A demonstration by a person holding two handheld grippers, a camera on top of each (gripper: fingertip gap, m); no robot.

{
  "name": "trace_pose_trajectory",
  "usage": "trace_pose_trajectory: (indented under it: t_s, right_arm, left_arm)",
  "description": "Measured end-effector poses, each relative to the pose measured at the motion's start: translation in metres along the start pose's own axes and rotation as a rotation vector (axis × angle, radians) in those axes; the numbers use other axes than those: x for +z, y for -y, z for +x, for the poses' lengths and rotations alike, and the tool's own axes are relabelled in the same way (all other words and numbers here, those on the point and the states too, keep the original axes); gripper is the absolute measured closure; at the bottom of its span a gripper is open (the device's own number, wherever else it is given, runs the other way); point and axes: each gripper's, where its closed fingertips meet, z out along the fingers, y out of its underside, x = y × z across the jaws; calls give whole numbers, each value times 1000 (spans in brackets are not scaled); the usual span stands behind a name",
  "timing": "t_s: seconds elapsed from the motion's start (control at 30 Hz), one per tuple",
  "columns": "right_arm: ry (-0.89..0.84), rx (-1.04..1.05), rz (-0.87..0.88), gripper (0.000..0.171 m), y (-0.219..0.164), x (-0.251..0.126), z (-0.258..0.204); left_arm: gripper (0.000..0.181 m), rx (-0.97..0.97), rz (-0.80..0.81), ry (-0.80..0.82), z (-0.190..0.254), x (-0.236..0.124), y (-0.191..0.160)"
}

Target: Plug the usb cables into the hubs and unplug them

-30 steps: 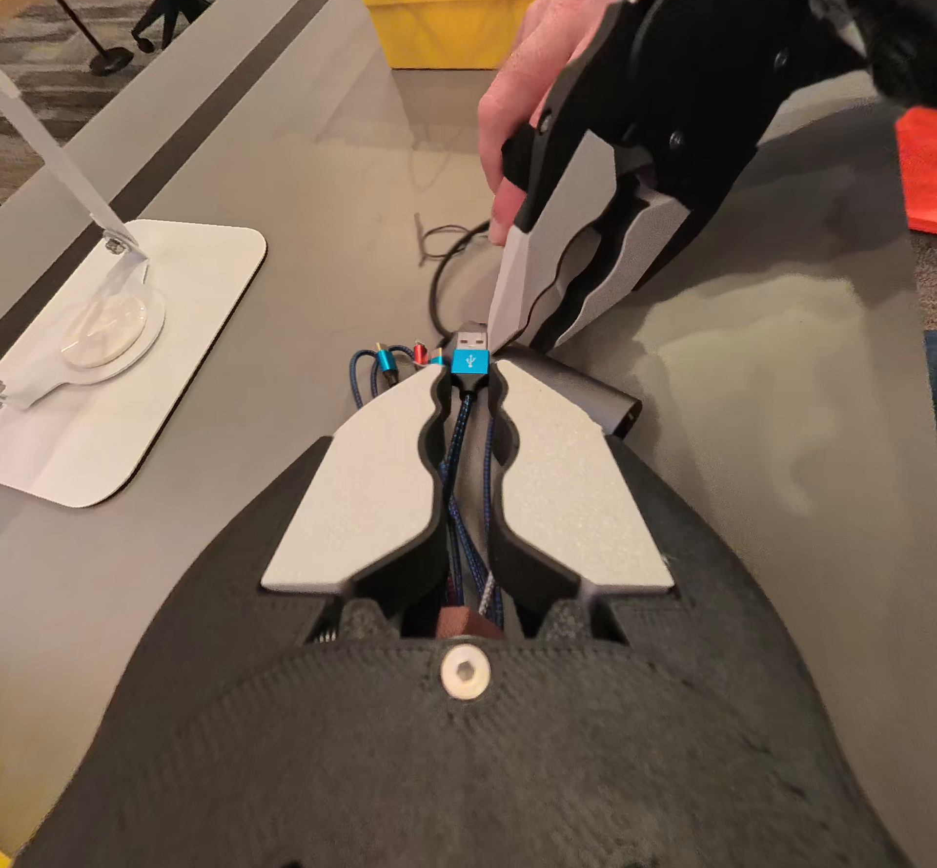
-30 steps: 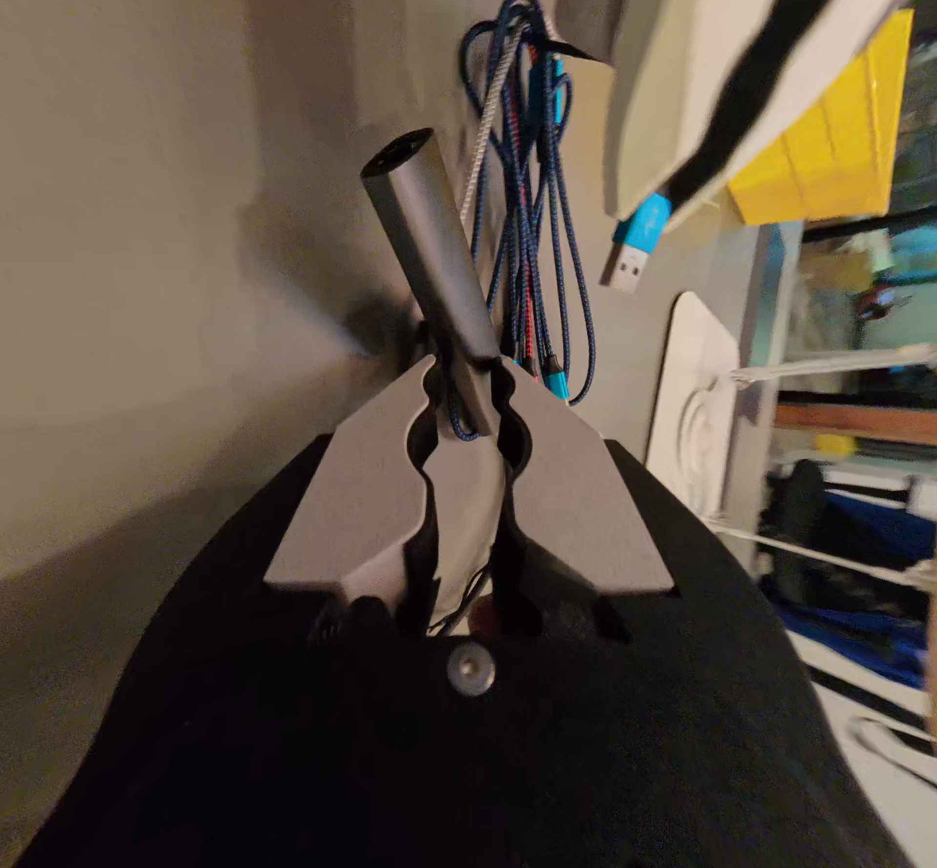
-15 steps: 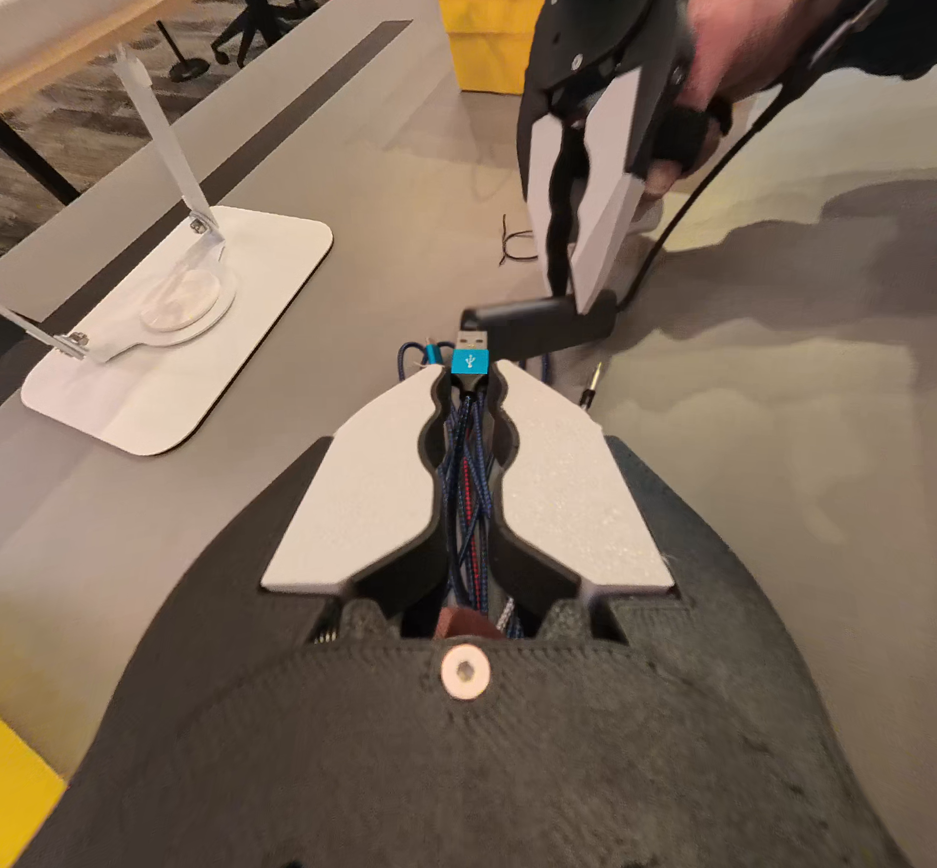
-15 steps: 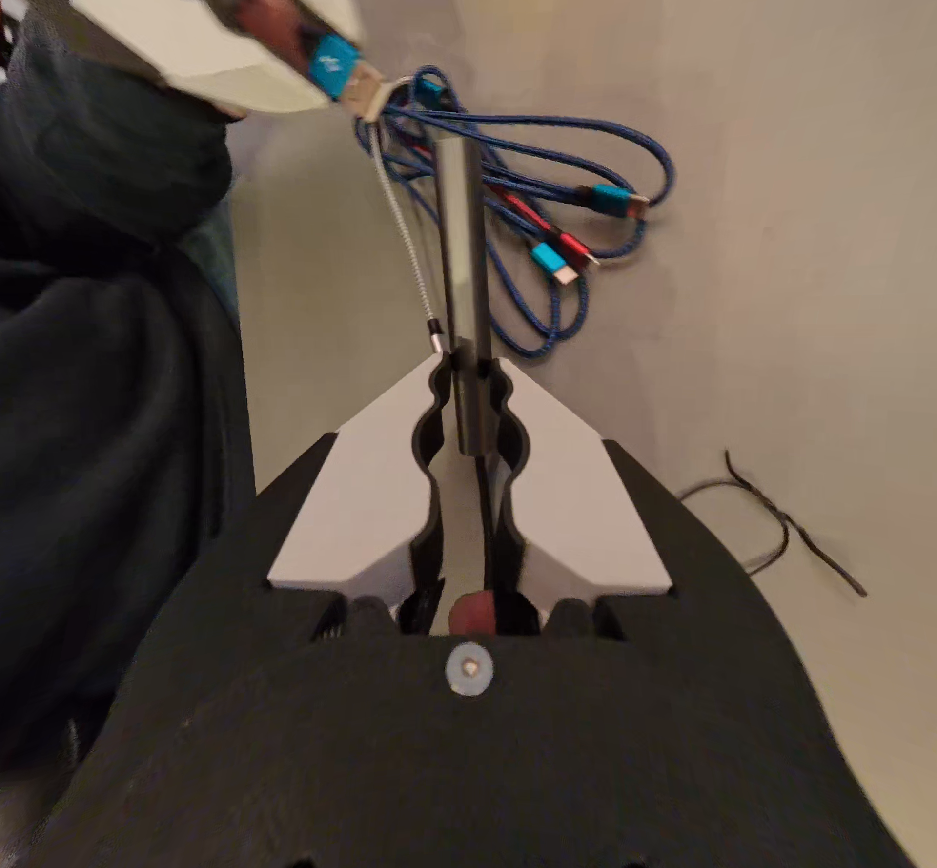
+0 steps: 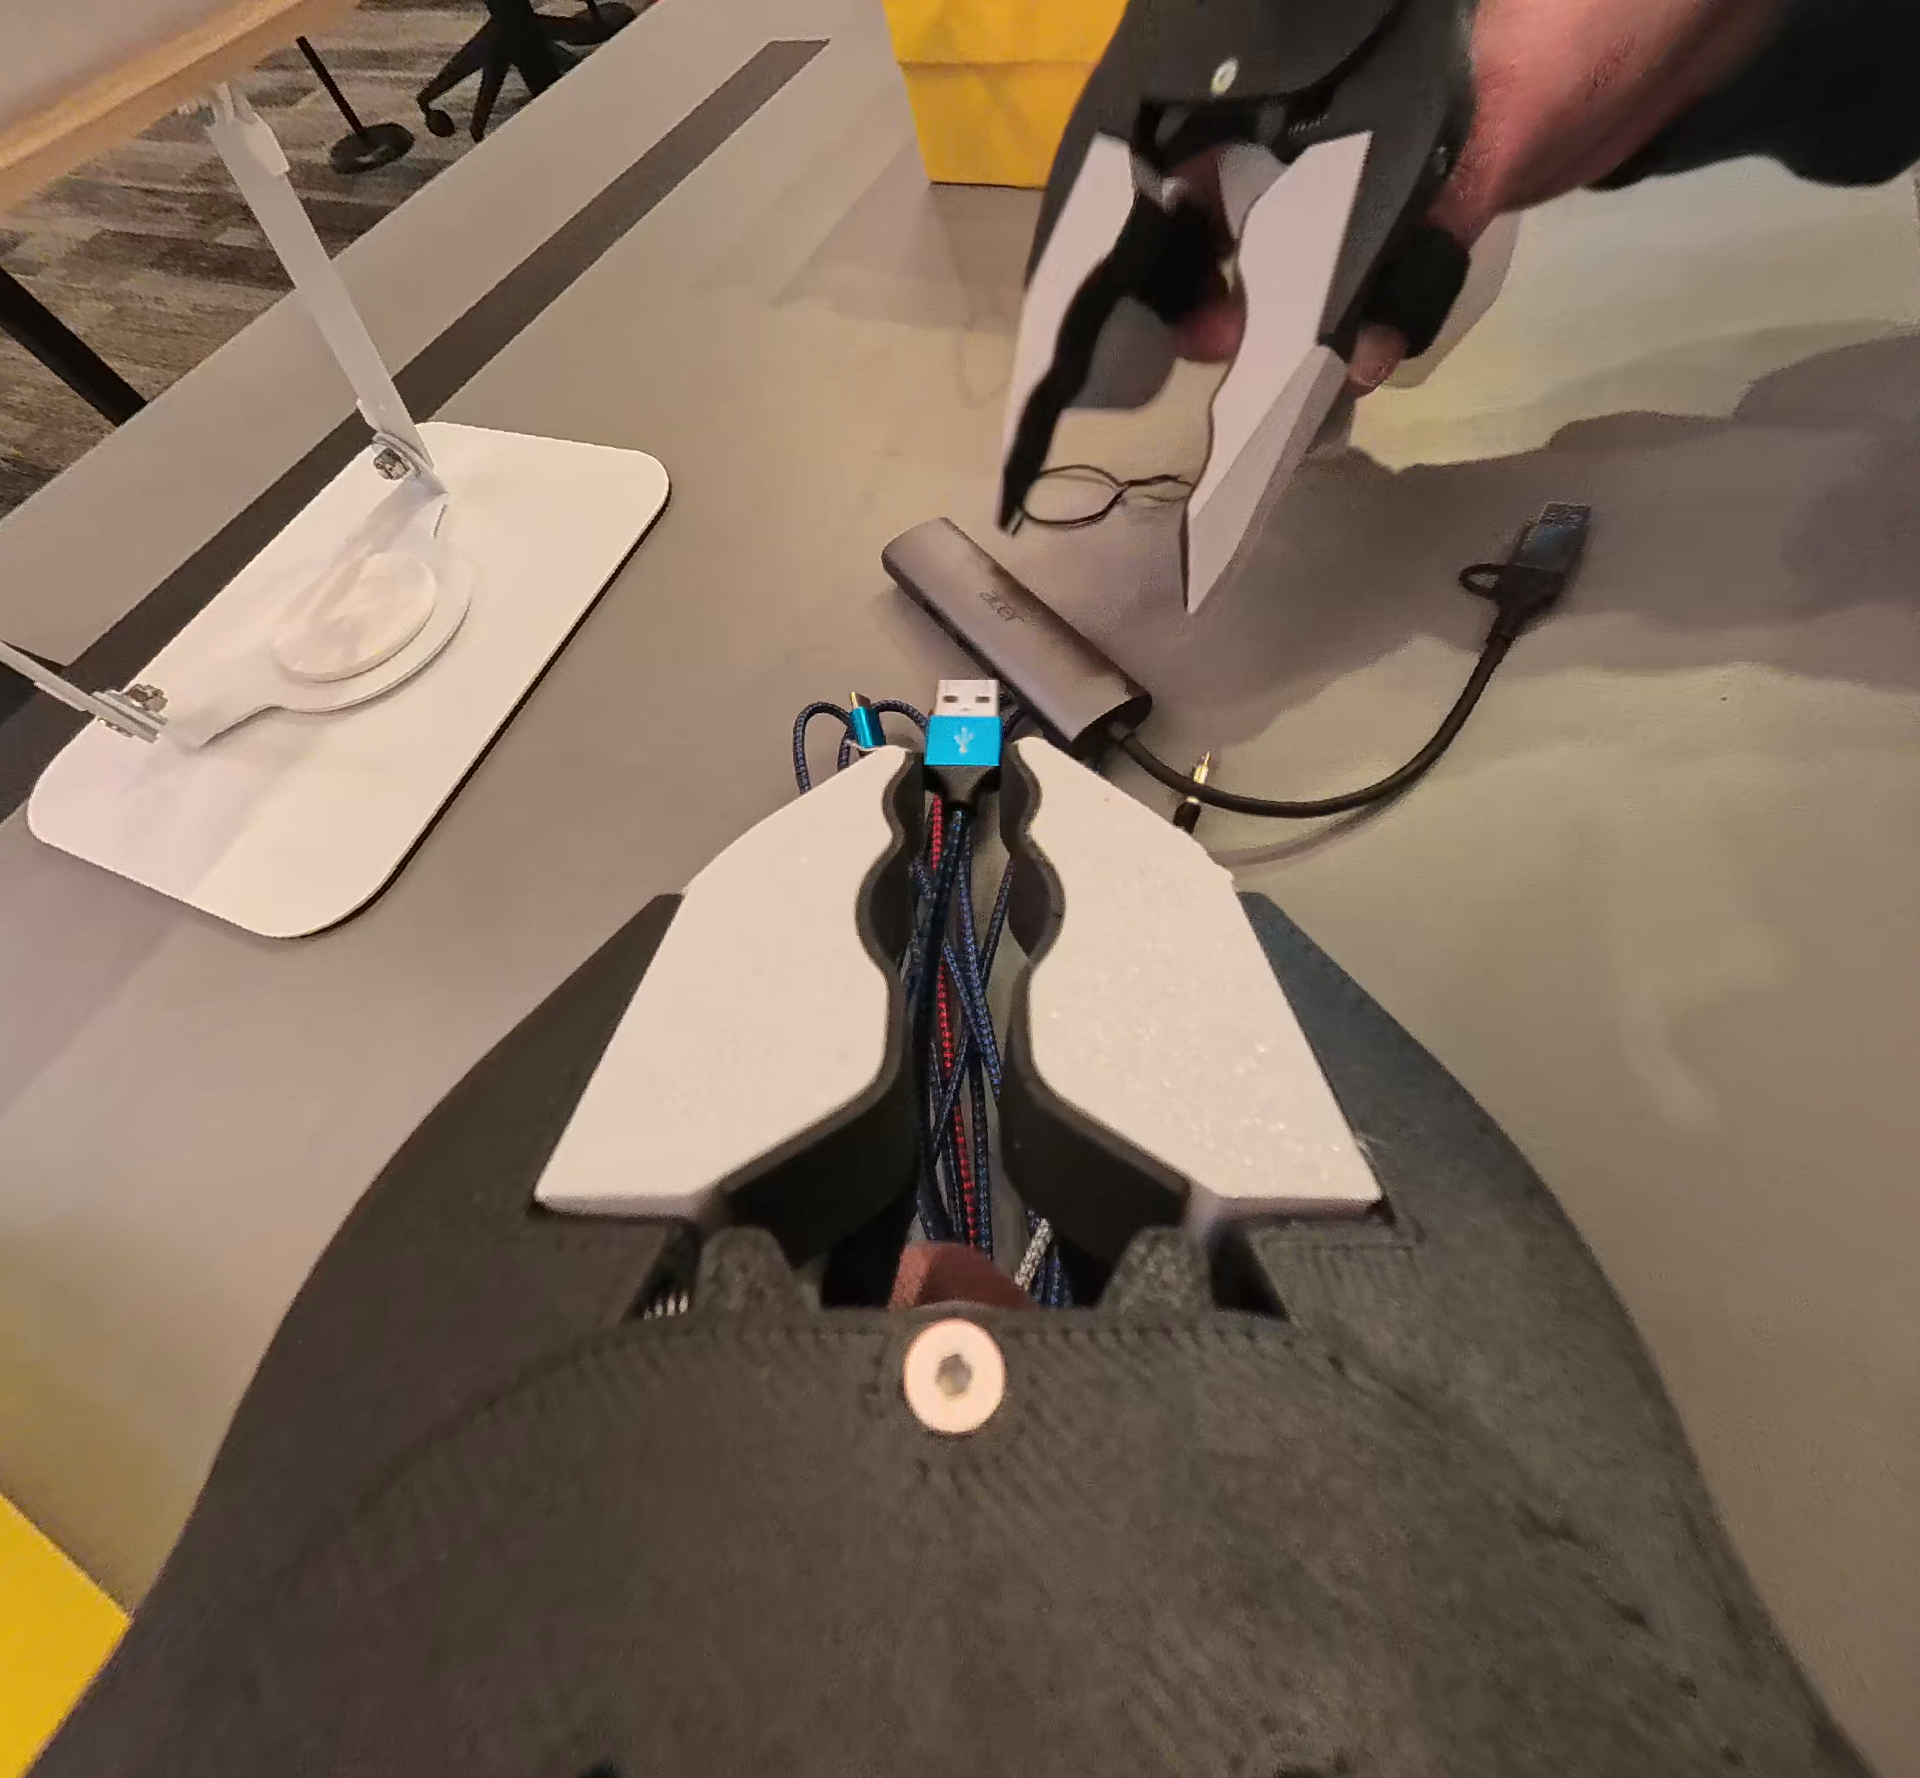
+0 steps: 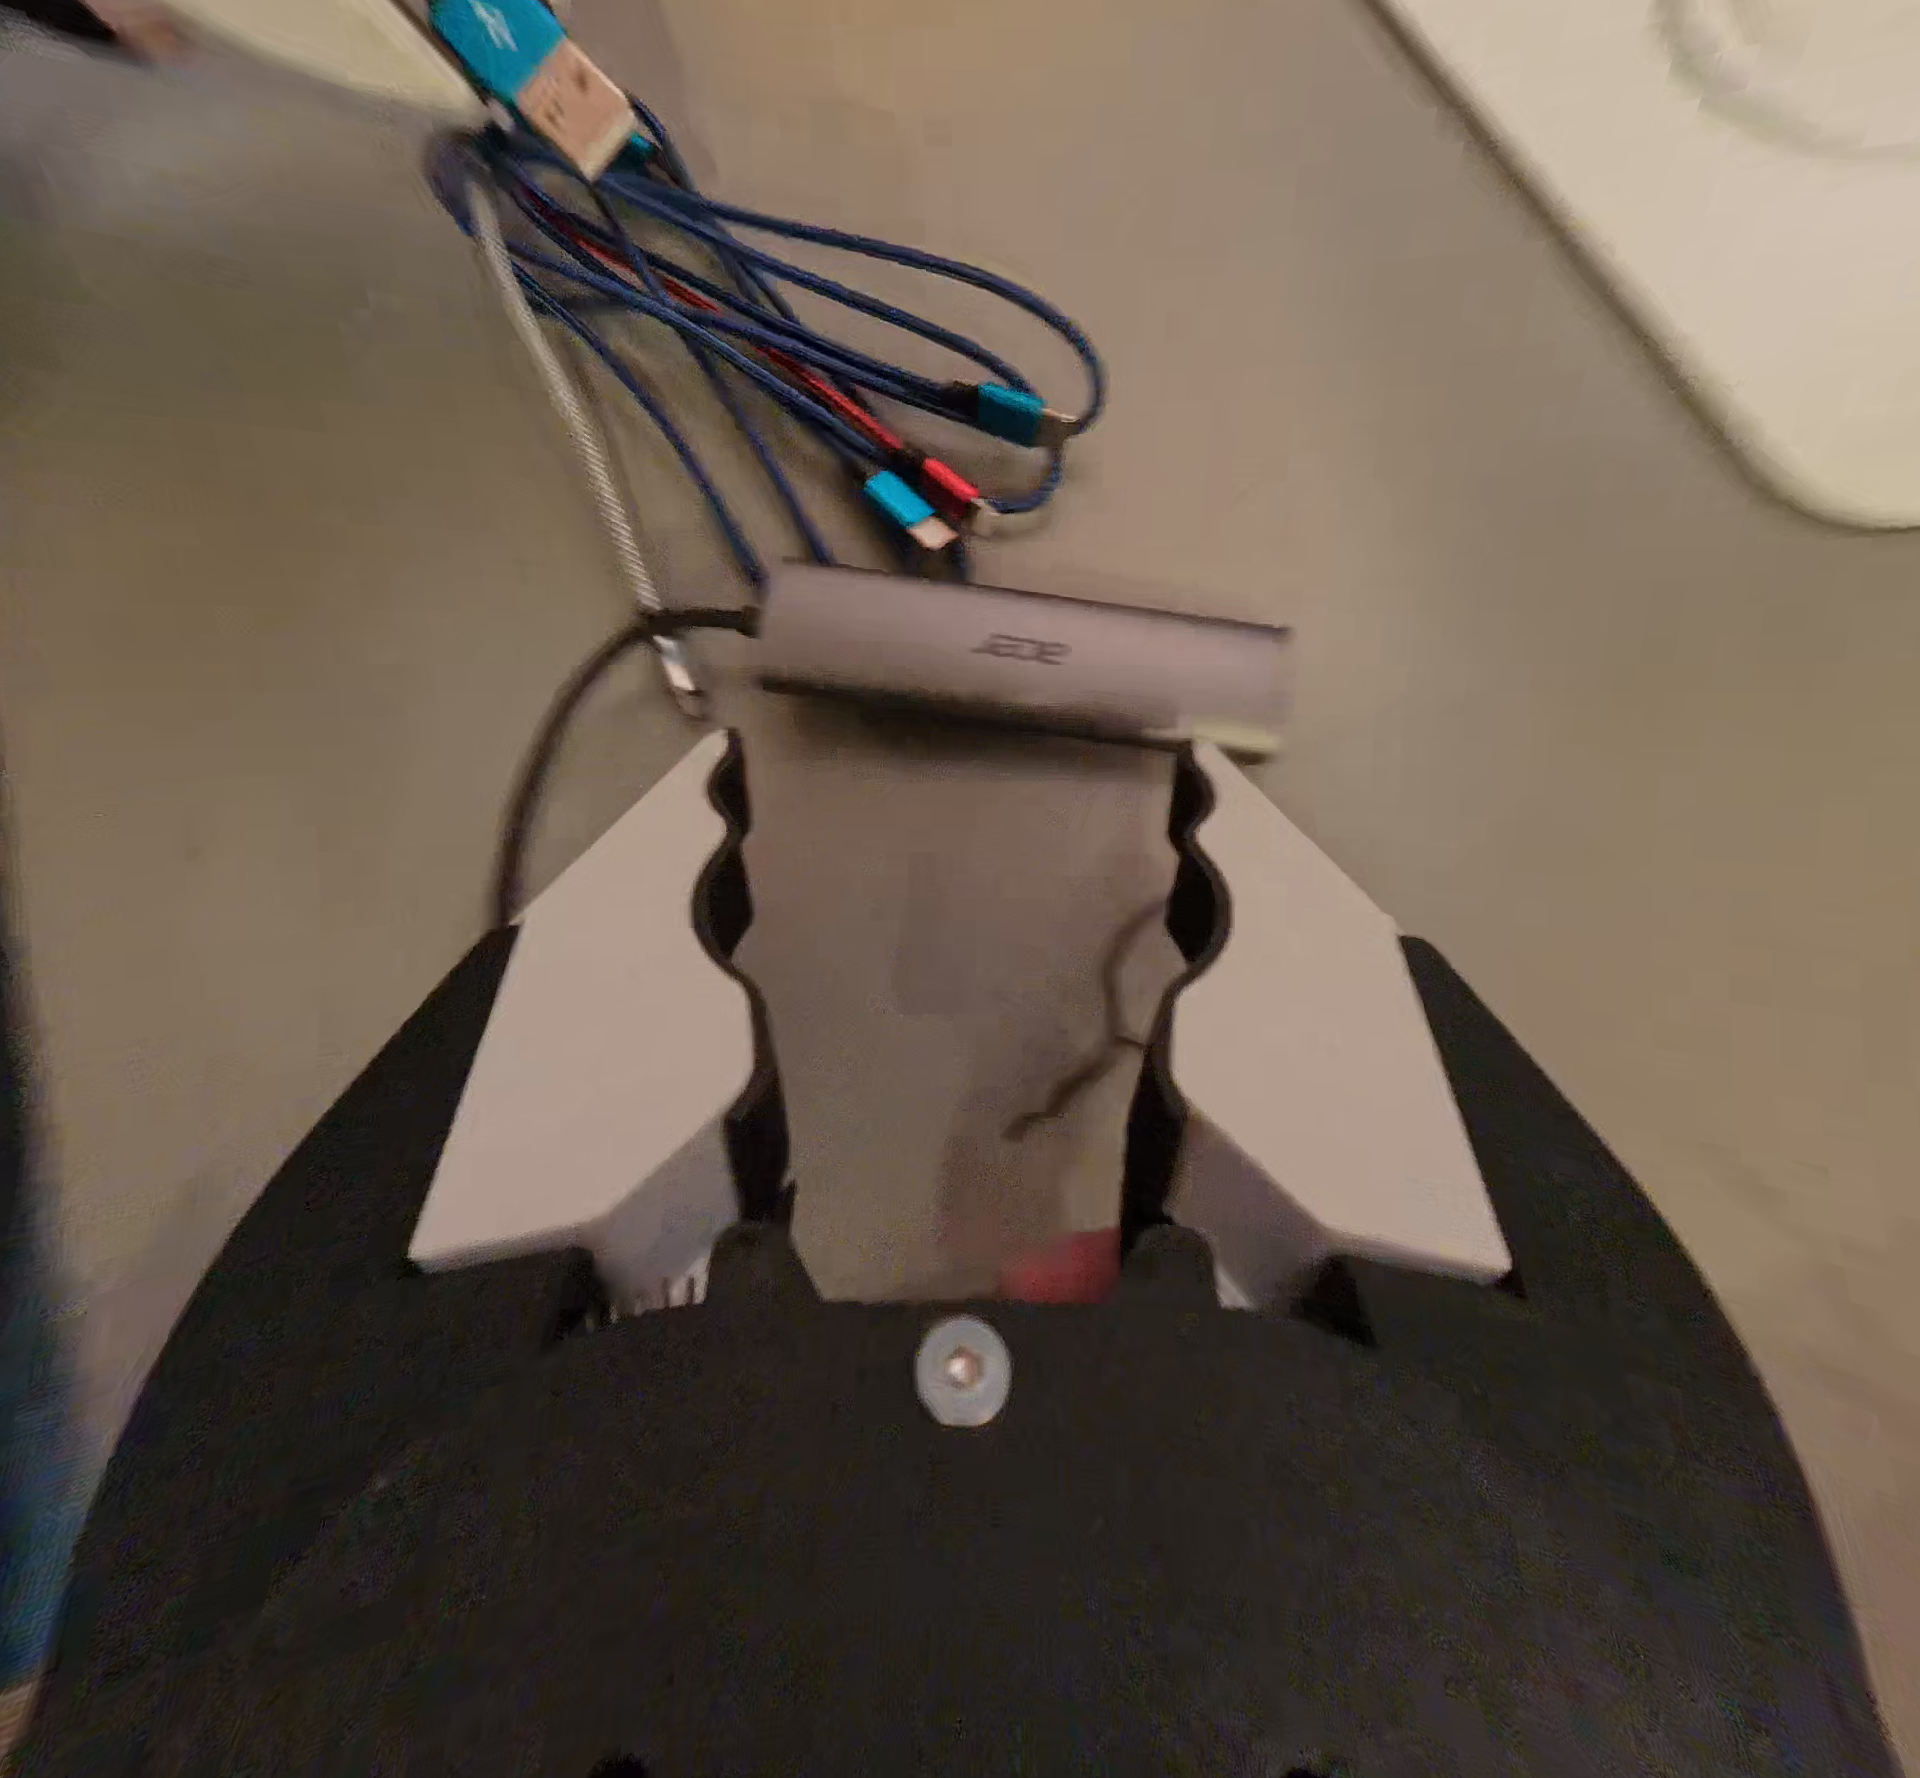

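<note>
My left gripper (image 5: pixel 964 764) is shut on a blue USB plug (image 5: pixel 964 739) with its metal end pointing forward; braided blue and red cables (image 5: pixel 956 980) run back between the fingers. A grey USB hub (image 5: pixel 1013 625) lies flat on the table just beyond the plug, its black lead (image 5: pixel 1351 783) curving right to a blue-tipped plug (image 5: pixel 1555 535). My right gripper (image 5: pixel 1107 539) hovers open above the hub. In the right wrist view the open gripper (image 6: pixel 961 752) is empty, just short of the hub (image 6: pixel 1023 656), with the cable bundle (image 6: pixel 831 357) and held plug (image 6: pixel 525 66) beyond.
A white stand base (image 5: pixel 343 668) with a slanted arm (image 5: pixel 312 274) sits at the left of the grey table (image 5: pixel 1558 1001). A yellow bin (image 5: pixel 997 35) stands at the back. A thin black wire (image 5: pixel 1101 490) lies behind the hub.
My right gripper has let go of the hub and opened, rising above it. The hub now lies flat on the table. My left gripper still holds the blue plug.
</note>
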Motion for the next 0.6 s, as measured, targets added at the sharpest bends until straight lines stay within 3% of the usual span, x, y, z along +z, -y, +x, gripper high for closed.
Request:
trace_pose_trajectory:
  t_s: [0.07, 0.17, 0.33, 0.6]
  right_arm:
    - [-142, -123, -27, 65, 0, -3, 13]
    - [-159, -59, -12, 44, 1, 10, 10]
    - [-207, 4, -13, 47, -8, 33, 18]
    - [-205, -4, 30, 54, 3, 34, 27]
  left_arm:
    - [168, 2, -1, -2, 1, 1, 0]
    - [168, 3, -1, -1, 0, 2, 1]
    - [168, -8, 5, -8, 1, 2, 0]
    - [168, -13, 10, -4, -1, 2, -1]
